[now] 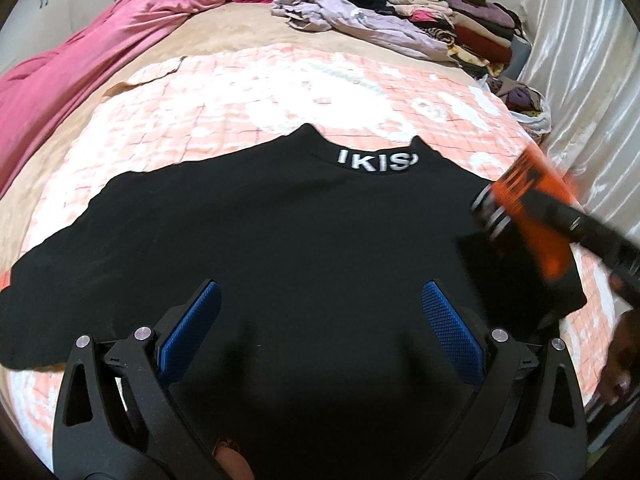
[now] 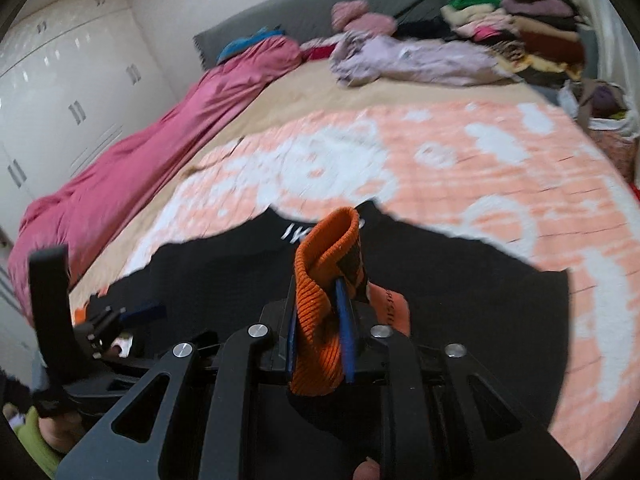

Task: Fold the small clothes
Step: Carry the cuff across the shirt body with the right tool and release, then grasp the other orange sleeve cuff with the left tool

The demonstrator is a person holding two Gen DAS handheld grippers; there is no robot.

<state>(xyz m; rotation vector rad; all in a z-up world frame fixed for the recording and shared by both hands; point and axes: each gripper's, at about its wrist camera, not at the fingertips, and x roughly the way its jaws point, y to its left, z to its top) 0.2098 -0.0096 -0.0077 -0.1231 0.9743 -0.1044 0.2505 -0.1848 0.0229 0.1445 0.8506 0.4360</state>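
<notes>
Jaws of right gripper (image 2: 320, 320) pinch orange ribbed cuff (image 2: 320, 280) of black top (image 1: 280, 240); left gripper (image 1: 320, 328) jaws wide apart, empty, w/ top spread on bed (image 1: 280, 92) below. Judged best: carry sleeve across chest, lay flat, no bunching.

Both wrist views look steeply down and forward across the bed (image 1: 248, 80), close over the black shirt (image 1: 280, 232), toward the headboard (image 2: 320, 4) at the top of the frame. The right view sits farther right, angled left, and is blurred. Both share the shirt, the pink blanket (image 1: 80, 60) and the clothes pile (image 1: 460, 20).
</notes>
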